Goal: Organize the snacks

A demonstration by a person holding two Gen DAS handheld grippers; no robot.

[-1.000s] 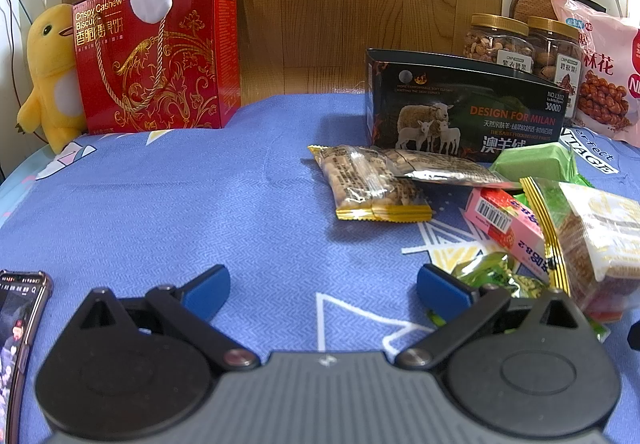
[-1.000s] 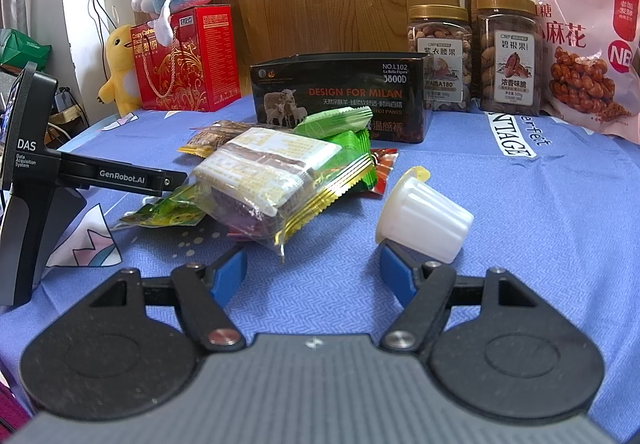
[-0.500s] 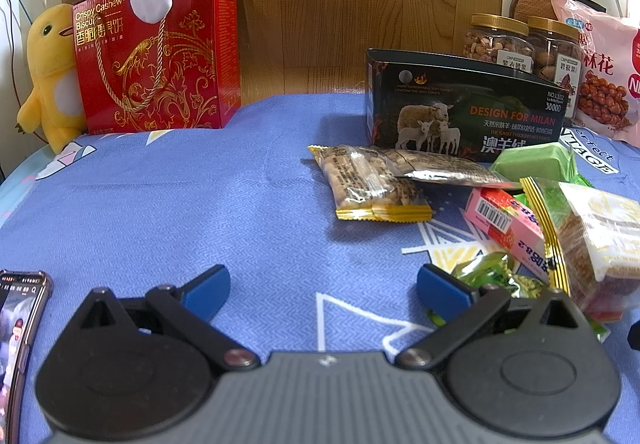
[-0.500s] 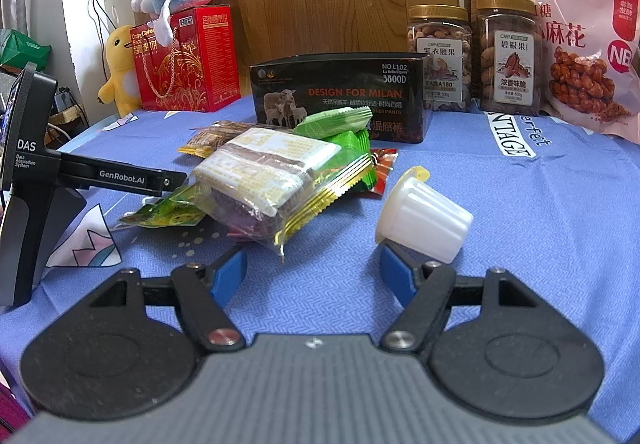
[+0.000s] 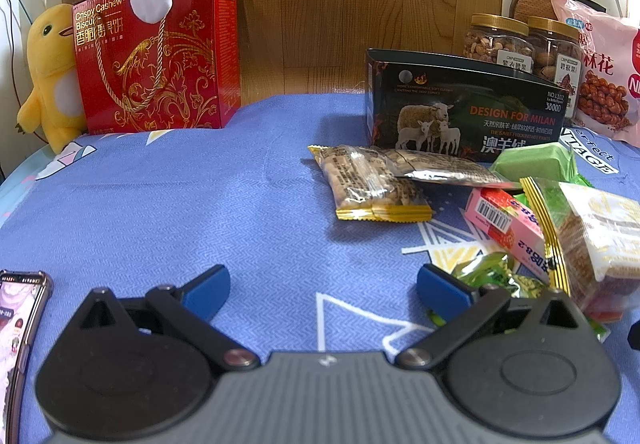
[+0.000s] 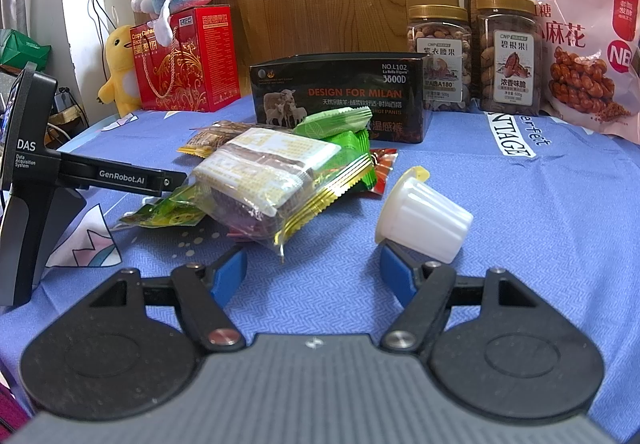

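A heap of snack packets lies on the blue cloth in front of a black open box (image 5: pixel 460 119) (image 6: pixel 340 99). In the left wrist view I see a gold-edged cracker packet (image 5: pixel 372 187), a pink packet (image 5: pixel 508 228) and a clear cake packet (image 5: pixel 592 240). My left gripper (image 5: pixel 322 288) is open and empty, left of the heap. In the right wrist view the cake packet (image 6: pixel 272 179) sits just ahead, and a white jelly cup (image 6: pixel 424 219) lies on its side by the right fingertip. My right gripper (image 6: pixel 312 274) is open and empty.
A red gift box (image 5: pixel 160 59) with plush toys stands at the back left. Two nut jars (image 6: pixel 476 55) and a pink snack bag (image 6: pixel 584 59) stand at the back right. A phone (image 5: pixel 20 320) lies at the left edge. The left gripper's body (image 6: pixel 48 171) shows at left.
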